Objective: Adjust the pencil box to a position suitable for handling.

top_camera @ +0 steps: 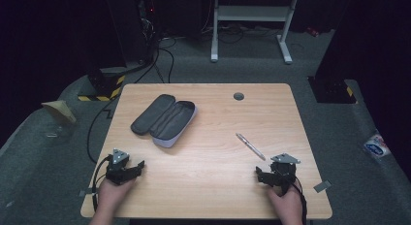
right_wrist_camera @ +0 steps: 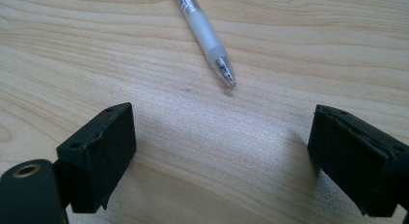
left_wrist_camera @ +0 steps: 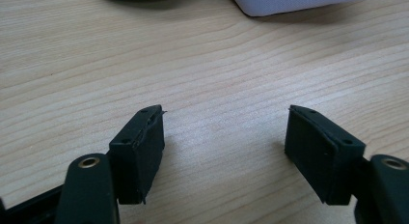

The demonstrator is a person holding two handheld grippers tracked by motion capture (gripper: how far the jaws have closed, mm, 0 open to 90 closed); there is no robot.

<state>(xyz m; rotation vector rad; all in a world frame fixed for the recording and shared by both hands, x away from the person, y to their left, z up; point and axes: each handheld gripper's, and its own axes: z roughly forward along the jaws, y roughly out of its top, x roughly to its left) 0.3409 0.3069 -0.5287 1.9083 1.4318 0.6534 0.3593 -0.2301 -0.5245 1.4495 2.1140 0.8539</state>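
Observation:
An open pencil case [top_camera: 165, 119], dark inside with a pale lid half, lies on the left middle of the wooden table [top_camera: 218, 176]. Its near edge [left_wrist_camera: 299, 2] shows at the top of the left gripper view. A clear pen [top_camera: 250, 146] lies right of centre, its tip [right_wrist_camera: 225, 72] pointing at my right gripper. My left gripper [top_camera: 138, 167] rests at the front left, open, with bare wood between its pads [left_wrist_camera: 140, 151]. My right gripper [top_camera: 259, 175] rests at the front right, open and empty, just short of the pen.
A grey round cable port [top_camera: 238, 96] sits near the table's far edge. Cables trail from both grippers over the front edge. Beyond the table stand a white desk frame [top_camera: 252, 21] and dark equipment on grey carpet.

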